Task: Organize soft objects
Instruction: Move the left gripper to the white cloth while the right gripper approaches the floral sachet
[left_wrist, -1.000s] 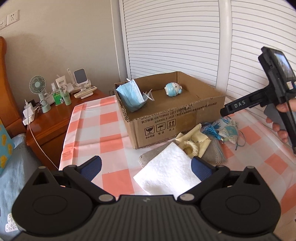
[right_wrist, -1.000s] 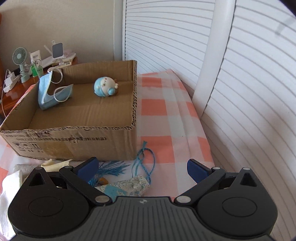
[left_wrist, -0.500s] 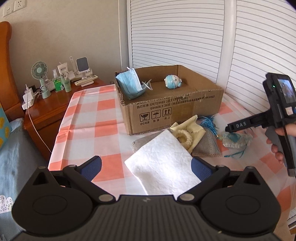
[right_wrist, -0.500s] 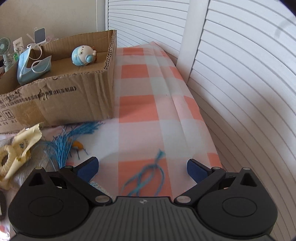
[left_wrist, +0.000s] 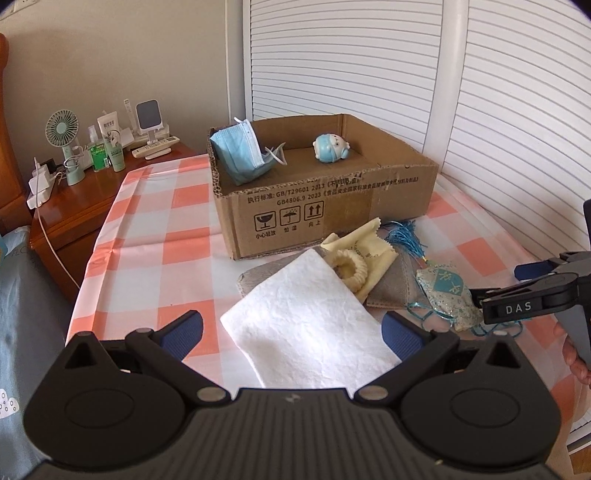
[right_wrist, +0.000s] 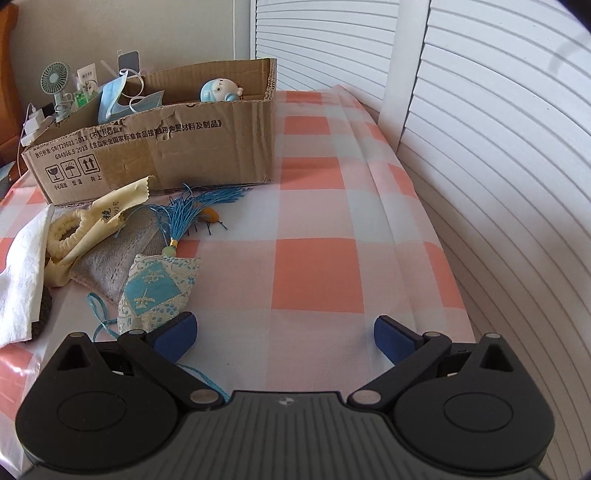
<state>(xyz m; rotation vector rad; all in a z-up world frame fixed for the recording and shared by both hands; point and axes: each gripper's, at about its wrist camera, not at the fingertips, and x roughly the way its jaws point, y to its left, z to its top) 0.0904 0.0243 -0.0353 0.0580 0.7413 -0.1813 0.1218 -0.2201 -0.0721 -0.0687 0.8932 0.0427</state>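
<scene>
- The right tool (right_wrist: 283, 334) hovers low over the checked surface (right_wrist: 317, 273) with its jaws spread wide and nothing between them; its left finger (right_wrist: 173, 332) sits just beside the sachet (right_wrist: 159, 288).
- The left tool (left_wrist: 291, 330) is also wide open and empty, hanging above the white cloth (left_wrist: 306, 317).
- The sachet, a small stuffed pouch with a blue tassel (right_wrist: 192, 210) and a thin cord loop (right_wrist: 98, 310), lies at the right edge of the loose pile in front of the cardboard box (right_wrist: 155, 147).
- It looks light, soft and squashy, so it should give under the pads without slipping; nothing fragile apart from the bead at its neck.
- Best hold, I judge, is across the plump body. The tassel and cord will dangle and could snag the yellow cloth (right_wrist: 107, 214) or the grey cloth (right_wrist: 107, 258).
- A face mask (left_wrist: 240, 155) and a small blue plush toy (left_wrist: 328, 147) already lie in the box.
</scene>
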